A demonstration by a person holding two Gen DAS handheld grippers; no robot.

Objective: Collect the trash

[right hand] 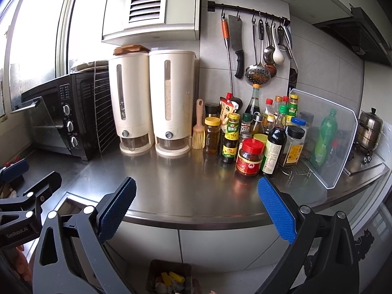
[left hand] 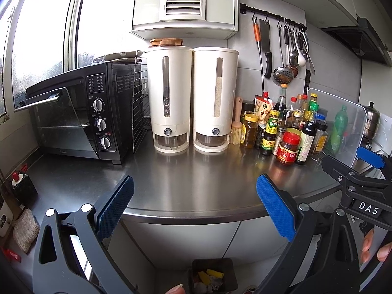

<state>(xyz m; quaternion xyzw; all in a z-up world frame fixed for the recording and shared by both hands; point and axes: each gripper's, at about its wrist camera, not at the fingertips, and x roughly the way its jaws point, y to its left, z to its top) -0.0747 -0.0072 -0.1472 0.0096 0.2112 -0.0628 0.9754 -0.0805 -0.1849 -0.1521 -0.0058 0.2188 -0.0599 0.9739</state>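
The steel worktop is lying bare in front of both tools. The left gripper and right gripper are hovering over its front edge, jaws spread wide, gripping nothing. Below, the dark trash bin is sitting on the floor, partly cut off, holding yellow scraps, possibly wrappers.

Stainless steel countertop carries a black toaster oven at left, two cream grain dispensers side by side, and a cluster of condiment bottles; utensils hang from a wall rail above
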